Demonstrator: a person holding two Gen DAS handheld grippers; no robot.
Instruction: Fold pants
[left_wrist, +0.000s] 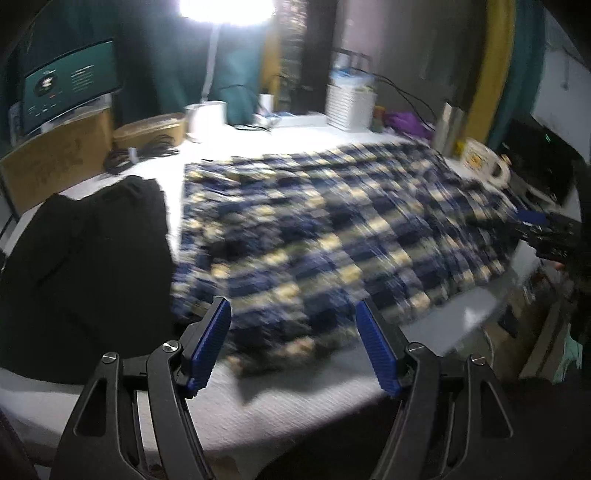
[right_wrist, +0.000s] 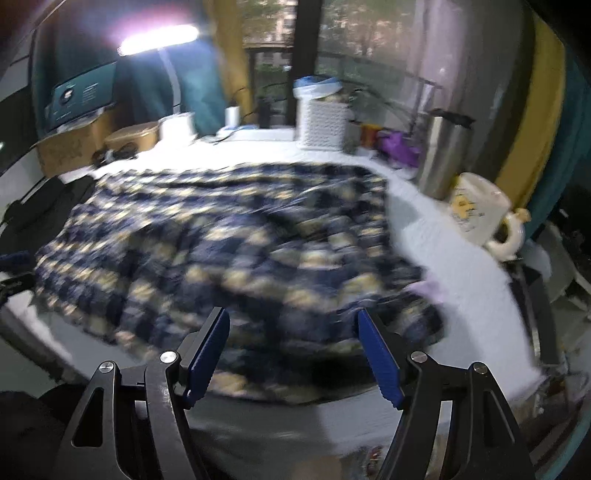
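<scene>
Across the white tabletop (left_wrist: 258, 417) lie blue-and-cream plaid flannel pants (left_wrist: 332, 229); we bring both wide, empty tongs, left (left_wrist: 293, 347) and right (right_wrist: 293, 354), low onto the near hem.

A bright lamp (right_wrist: 159, 38) glares over a white-covered table (right_wrist: 436, 229). Teal curtains (left_wrist: 177, 55) and a yellow one (right_wrist: 535, 110) hang behind; a dark window (right_wrist: 332, 37) seems to show trees outside, though blurred.

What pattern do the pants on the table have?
The pants are plaid: dark blue with cream-yellow checks. It shows best in the left wrist view.
</scene>
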